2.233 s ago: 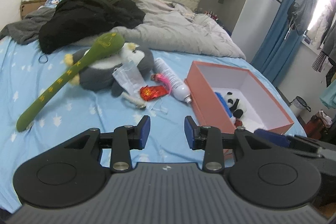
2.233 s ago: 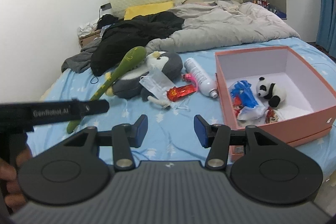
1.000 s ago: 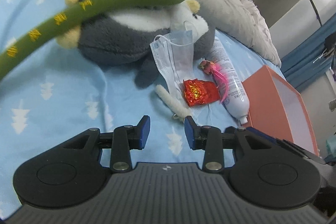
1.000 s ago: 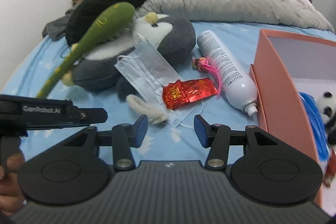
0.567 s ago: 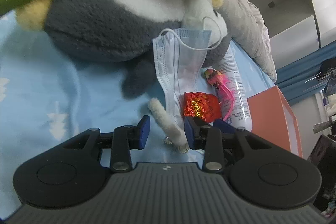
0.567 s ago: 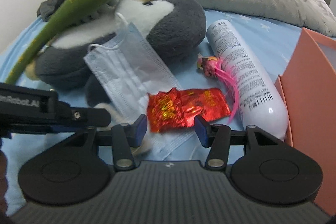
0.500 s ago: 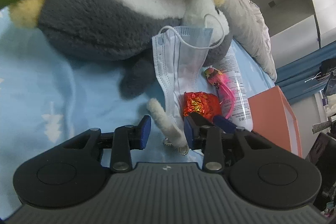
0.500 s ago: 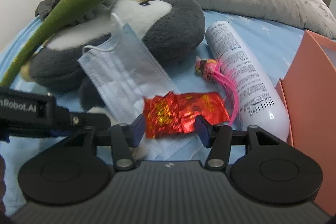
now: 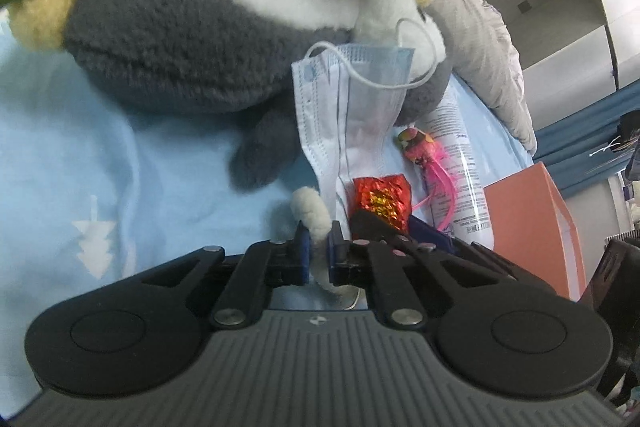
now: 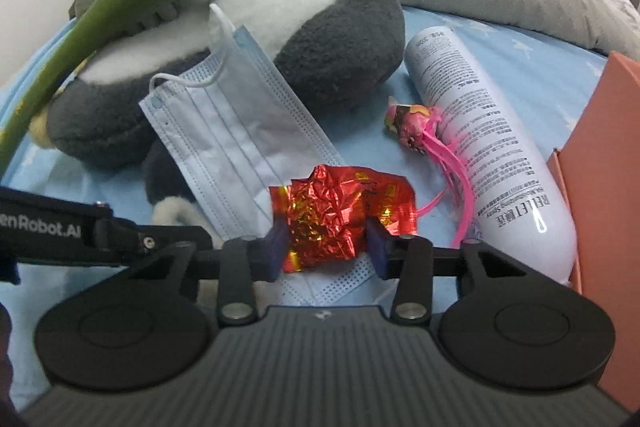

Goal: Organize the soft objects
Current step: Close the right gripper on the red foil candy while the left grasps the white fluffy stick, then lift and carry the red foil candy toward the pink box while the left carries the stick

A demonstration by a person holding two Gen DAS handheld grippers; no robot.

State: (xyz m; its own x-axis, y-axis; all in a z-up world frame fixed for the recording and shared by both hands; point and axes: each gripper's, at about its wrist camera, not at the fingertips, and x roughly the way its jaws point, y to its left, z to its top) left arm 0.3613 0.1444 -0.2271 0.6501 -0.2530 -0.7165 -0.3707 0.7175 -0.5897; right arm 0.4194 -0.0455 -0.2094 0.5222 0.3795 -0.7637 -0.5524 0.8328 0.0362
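Left gripper (image 9: 317, 254) closing, pads pinching white fuzzy strip (image 9: 310, 211). Right gripper (image 10: 327, 250) closing, pads pressing red foil wrapper (image 10: 340, 211) atop mask (image 10: 236, 131), near penguin (image 10: 320, 27).

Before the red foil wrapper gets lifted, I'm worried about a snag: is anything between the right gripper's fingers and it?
Nothing visible does. The red foil wrapper already sits between the closing fingers of the right gripper. It lies on the face mask, which could drag along.
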